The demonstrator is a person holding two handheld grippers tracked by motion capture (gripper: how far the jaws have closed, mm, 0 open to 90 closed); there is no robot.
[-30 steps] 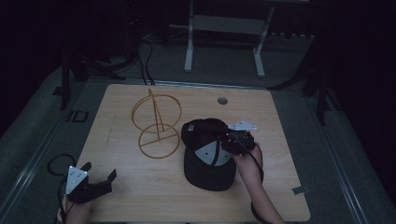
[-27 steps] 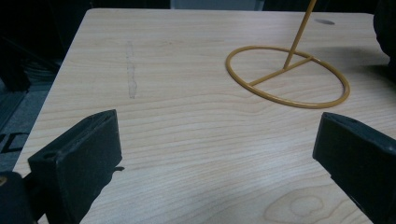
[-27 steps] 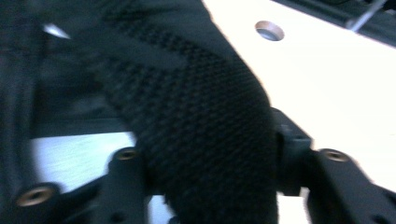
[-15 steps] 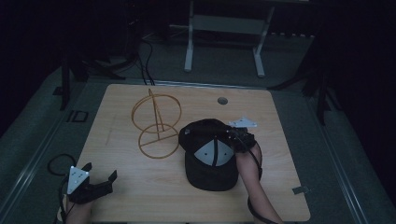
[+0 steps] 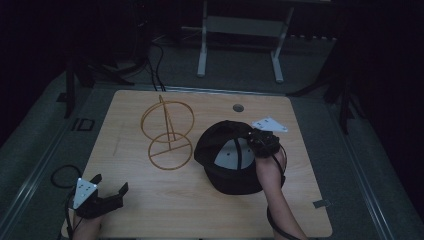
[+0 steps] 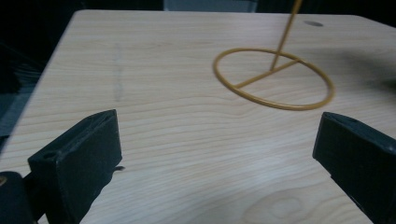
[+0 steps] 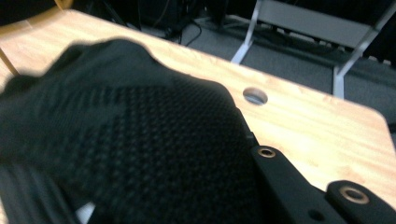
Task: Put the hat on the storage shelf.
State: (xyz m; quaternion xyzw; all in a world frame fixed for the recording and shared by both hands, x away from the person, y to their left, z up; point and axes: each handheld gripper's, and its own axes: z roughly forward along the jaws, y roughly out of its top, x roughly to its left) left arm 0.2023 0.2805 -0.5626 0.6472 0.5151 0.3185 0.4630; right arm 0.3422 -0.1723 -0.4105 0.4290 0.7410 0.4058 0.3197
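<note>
A: Where is the black mesh cap (image 5: 227,160) being held?

B: At its back edge, right of the wire hat stand (image 5: 167,135); the right gripper (image 5: 257,142) fingers are being kept clamped on it. Light, floppy fabric is being judged likely to sag.

A: The left gripper (image 5: 107,192)?

B: Its fingers are being held wide apart, empty, over the pale wooden surface (image 5: 150,210); the room is being kept dark.

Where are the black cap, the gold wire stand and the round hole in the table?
cap (image 5: 235,182): high view, on the brim nearest the person.
wire stand (image 5: 170,150): high view, on the crossbar of its flat base ring.
hole (image 5: 238,107): high view, in the middle of the opening in the tabletop.
</note>
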